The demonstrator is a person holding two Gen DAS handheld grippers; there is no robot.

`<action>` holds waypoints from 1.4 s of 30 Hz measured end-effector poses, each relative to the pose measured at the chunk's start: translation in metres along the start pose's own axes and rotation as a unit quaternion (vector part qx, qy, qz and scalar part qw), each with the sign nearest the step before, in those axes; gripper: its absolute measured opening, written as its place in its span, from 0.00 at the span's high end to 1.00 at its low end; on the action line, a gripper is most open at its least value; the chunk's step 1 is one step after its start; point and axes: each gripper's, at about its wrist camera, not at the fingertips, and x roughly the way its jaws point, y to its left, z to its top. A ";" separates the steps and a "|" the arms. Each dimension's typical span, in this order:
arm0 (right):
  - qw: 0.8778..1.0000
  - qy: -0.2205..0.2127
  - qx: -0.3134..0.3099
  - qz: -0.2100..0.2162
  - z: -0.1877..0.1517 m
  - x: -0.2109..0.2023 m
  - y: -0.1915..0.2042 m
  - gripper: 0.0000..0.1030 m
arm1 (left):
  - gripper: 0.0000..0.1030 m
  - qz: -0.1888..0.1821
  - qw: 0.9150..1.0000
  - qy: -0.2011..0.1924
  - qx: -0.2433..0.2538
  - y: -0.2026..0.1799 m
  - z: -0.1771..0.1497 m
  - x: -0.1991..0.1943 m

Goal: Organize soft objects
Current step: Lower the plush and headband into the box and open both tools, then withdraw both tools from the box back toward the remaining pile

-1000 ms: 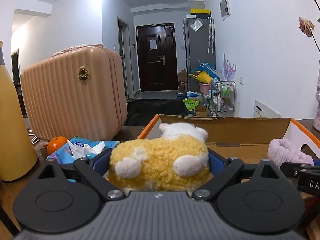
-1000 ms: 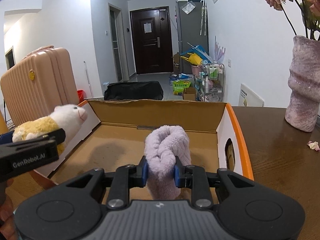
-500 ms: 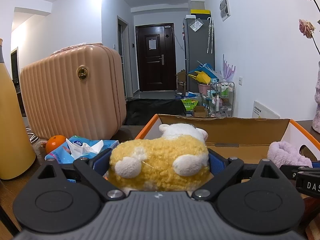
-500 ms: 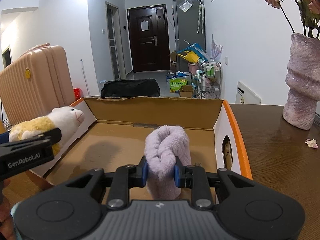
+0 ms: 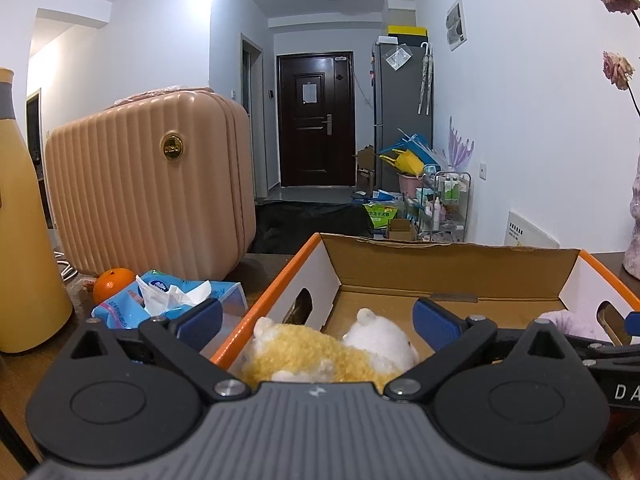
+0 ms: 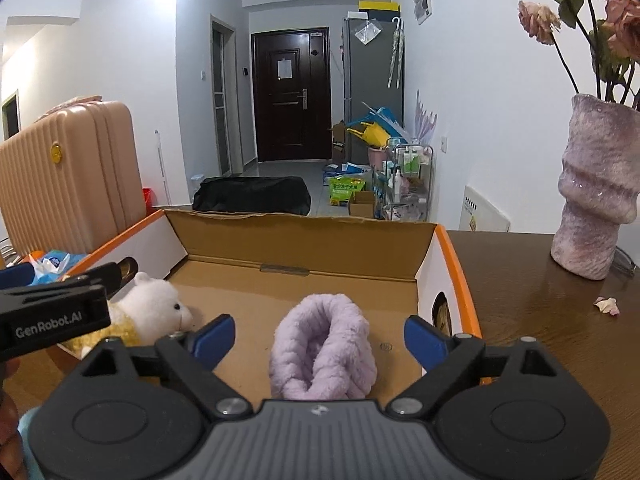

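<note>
Both tongs are spreading, nothing pinched: the left gripper has its pads clear either side of the plush sheep, which lies in the cardboard box at its near-left corner, head toward the middle, while the right gripper straddles the lilac fuzzy roll, which sits near the box's front edge, long axis running away from the tongs. Each hand is nearest its own item, so my guess is both just pull straight back. Box sits on a dark wood table with a vase at the far right; a tissue pack, orange and pink suitcase at left, hallway behind.
</note>
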 end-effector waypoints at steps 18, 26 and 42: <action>0.999 0.009 0.034 0.015 0.009 -0.006 -0.019 0.00 | 0.00 -0.006 0.999 -0.018 -0.033 0.014 0.017 -0.024; 0.999 -0.015 0.045 0.018 0.022 -0.036 -0.030 0.00 | 0.00 -0.004 0.998 -0.039 -0.039 0.023 0.024 -0.047; 0.998 -0.048 0.040 0.024 0.010 -0.100 -0.033 0.00 | 0.00 0.006 0.998 -0.045 -0.052 0.056 0.010 -0.093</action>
